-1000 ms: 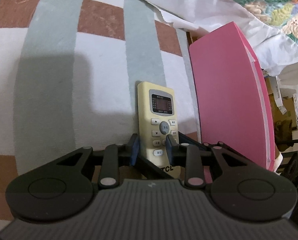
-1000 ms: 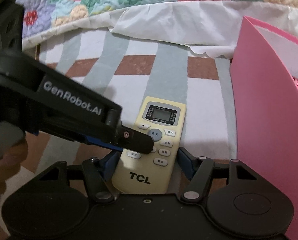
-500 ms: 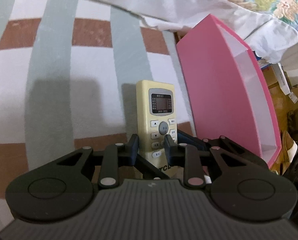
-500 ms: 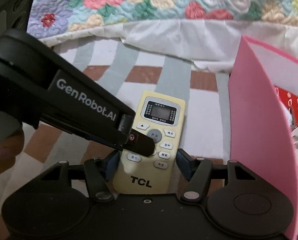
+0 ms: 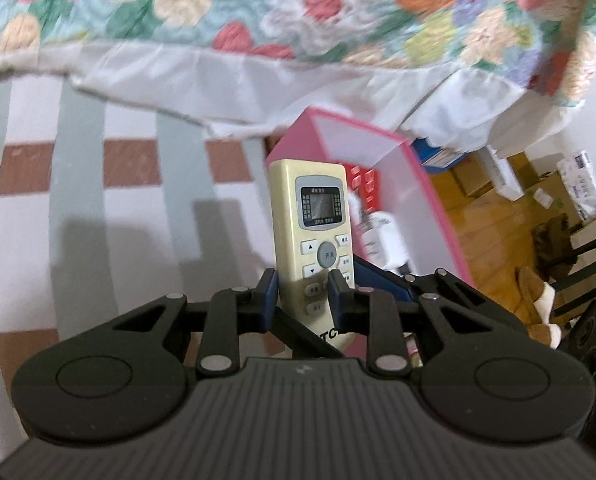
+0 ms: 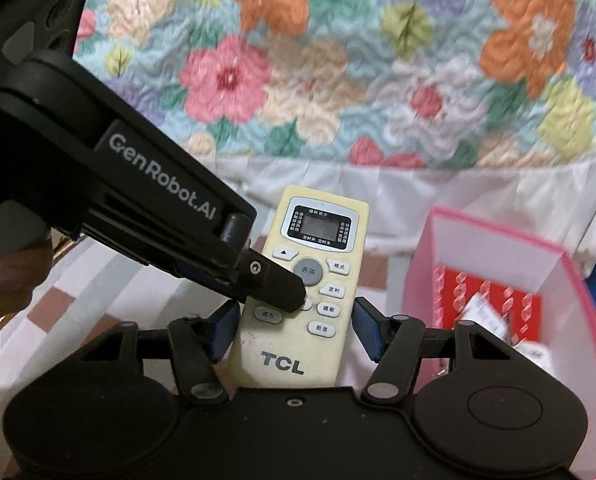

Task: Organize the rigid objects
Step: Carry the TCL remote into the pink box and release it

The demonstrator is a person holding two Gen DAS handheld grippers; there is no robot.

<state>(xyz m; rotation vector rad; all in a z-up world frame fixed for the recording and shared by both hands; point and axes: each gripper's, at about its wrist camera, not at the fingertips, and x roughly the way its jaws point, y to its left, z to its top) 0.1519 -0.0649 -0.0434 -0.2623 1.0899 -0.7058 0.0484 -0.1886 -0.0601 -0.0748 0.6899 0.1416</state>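
The remote (image 5: pixel 313 236) hides part of the pink box (image 5: pixel 425 200). Items inside it (image 6: pixel 493 312) are too blurred to identify

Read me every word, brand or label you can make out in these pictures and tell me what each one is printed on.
"TCL": bottom of the remote.
"GenRobot.AI": side of the left gripper.
"开关": round grey button on the remote.
"模式", "定时", "睡眠", "强力", "数显": small remote buttons, just legible.
Text around the remote's screen: too small to read reliably.
Print on items inside the pink box: blurred.
Labels on the cardboard boxes: blurred.
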